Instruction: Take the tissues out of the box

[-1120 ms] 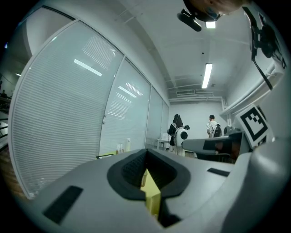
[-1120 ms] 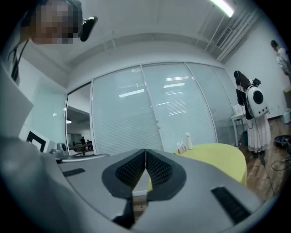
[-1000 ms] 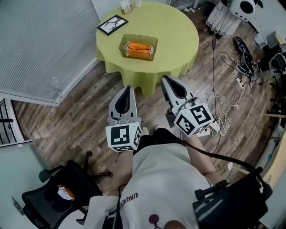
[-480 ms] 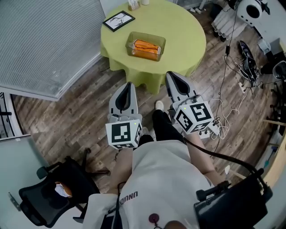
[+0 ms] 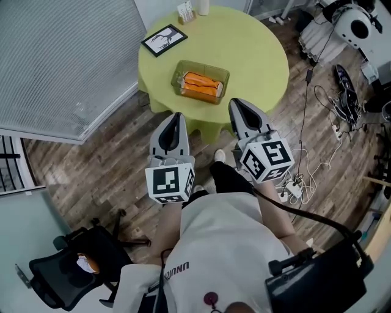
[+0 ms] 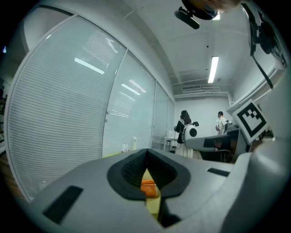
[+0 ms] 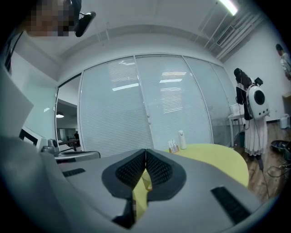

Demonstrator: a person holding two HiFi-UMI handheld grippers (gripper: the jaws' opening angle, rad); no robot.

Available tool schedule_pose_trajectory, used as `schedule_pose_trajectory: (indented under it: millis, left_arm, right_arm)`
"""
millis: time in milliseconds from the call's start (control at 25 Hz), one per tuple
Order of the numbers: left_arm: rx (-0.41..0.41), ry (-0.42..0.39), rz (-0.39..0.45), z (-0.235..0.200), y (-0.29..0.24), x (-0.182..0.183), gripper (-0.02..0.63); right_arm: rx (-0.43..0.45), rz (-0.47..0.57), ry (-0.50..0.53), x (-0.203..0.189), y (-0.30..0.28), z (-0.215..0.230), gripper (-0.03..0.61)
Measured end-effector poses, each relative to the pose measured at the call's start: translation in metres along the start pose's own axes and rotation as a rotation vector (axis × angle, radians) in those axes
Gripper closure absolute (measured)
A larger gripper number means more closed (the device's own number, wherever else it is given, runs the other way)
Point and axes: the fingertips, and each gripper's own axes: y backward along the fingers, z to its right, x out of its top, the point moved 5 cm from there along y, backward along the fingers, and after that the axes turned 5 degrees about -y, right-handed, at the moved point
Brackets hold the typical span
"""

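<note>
A clear box [image 5: 201, 81] holding an orange tissue pack [image 5: 201, 84] stands on the round table with a yellow-green cloth [image 5: 256, 49]. My left gripper [image 5: 176, 115] and right gripper [image 5: 234, 103] are held side by side in front of me, over the wooden floor just short of the table's near edge. Both point toward the table, jaws shut, nothing between them. In the left gripper view the orange pack [image 6: 148, 185] shows through the gap under the closed left gripper [image 6: 146, 153]. The right gripper [image 7: 145, 153] looks onto the yellow cloth [image 7: 218, 157].
On the table's far side lie a framed picture [image 5: 165, 40], a small card stand [image 5: 185, 11] and a white bottle [image 5: 203, 5]. A black office chair [image 5: 67, 269] stands behind me at left. Cables [image 5: 333, 104] litter the floor at right. A blind-covered glass wall [image 5: 61, 55] runs along the left.
The table and box have come nearer in the head view as I step toward them. Both grippers stay shut and level, now close to the table's edge.
</note>
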Motion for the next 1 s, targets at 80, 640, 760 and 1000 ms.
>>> schedule_pose_trajectory:
  millis: [80, 640, 760, 1000]
  left_arm:
    - [0.012, -0.007, -0.011, -0.002, -0.017, 0.002, 0.601]
    - [0.132, -0.004, -0.028, 0.0, -0.092, 0.009, 0.601]
    - [0.165, -0.001, -0.035, 0.004, -0.1, 0.006, 0.601]
    - [0.196, -0.008, -0.058, 0.009, -0.108, 0.001, 0.601]
  right_arm:
    - [0.008, -0.009, -0.002, 0.006, -0.013, 0.012, 0.558]
    - [0.115, -0.053, 0.01, 0.035, -0.072, 0.077, 0.558]
    - [0.136, -0.061, 0.008, 0.036, -0.077, 0.089, 0.558]
    - [0.16, -0.06, -0.012, 0.038, -0.083, 0.102, 0.558]
